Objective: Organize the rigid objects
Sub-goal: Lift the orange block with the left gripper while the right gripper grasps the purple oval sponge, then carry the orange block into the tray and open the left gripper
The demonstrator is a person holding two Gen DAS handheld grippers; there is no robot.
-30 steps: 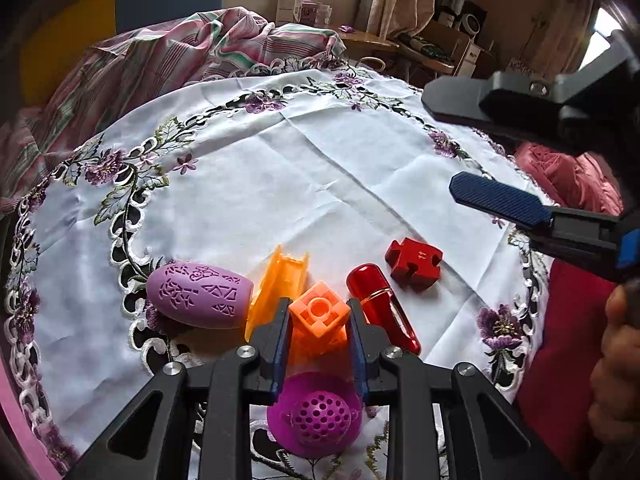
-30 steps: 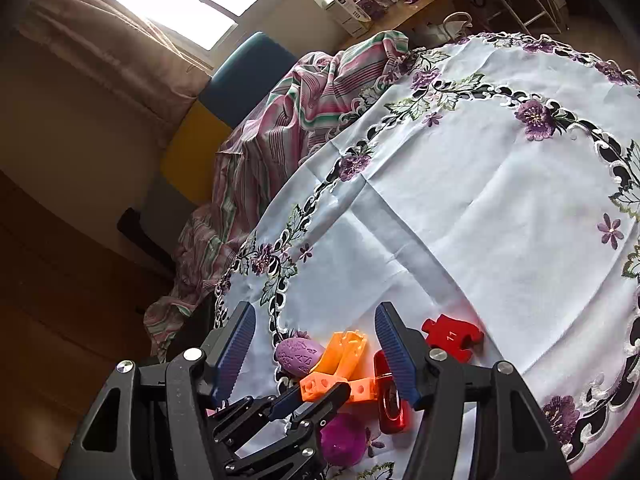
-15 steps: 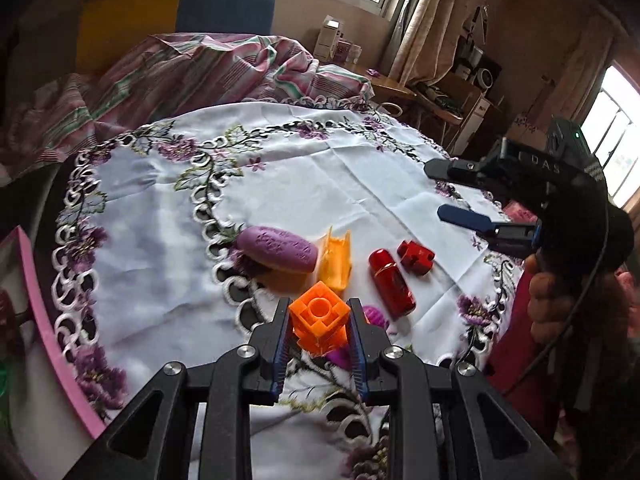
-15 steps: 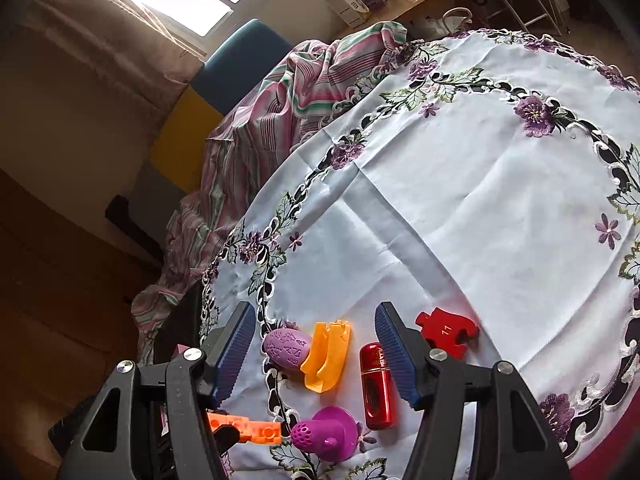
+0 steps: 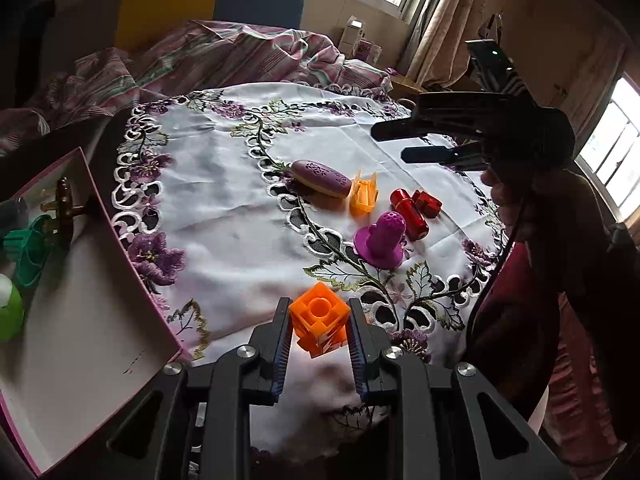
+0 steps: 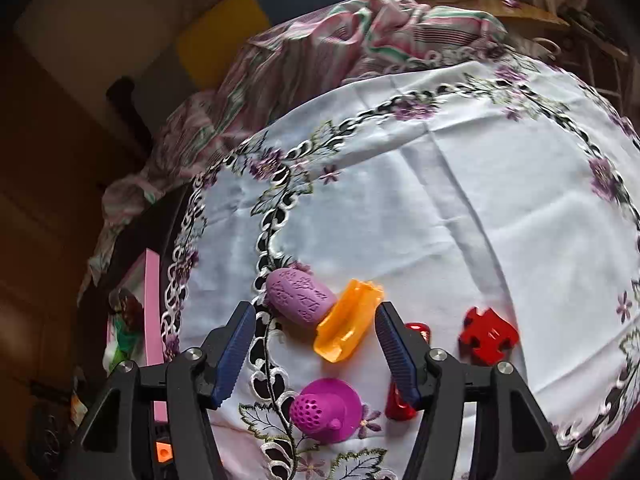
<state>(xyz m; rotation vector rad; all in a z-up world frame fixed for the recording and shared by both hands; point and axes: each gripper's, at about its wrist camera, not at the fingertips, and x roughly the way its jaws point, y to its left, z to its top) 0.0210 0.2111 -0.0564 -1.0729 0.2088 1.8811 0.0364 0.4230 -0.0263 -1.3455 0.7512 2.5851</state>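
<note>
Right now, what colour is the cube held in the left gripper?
Orange. The cube shows best in the left wrist view, clamped in the left gripper.

White embroidered tablecloth (image 5: 224, 208) with purple flowers, cutwork border. Striped pink-green bedding (image 5: 224, 56) bunched behind it. Blue-and-yellow chair back (image 5: 208, 4) beyond. Beige curtains (image 5: 436, 28) at window; small white boxes (image 5: 354, 36) on a wooden shelf.

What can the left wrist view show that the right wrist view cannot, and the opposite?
Only the left wrist view shows the orange cube clamped in the left gripper, the inside of the pink box with its green items, and the right gripper from outside. Only the right wrist view shows the open gap between the right gripper's fingers. Both show the purple oval, orange channel piece, red puzzle piece and magenta strainer.
</note>
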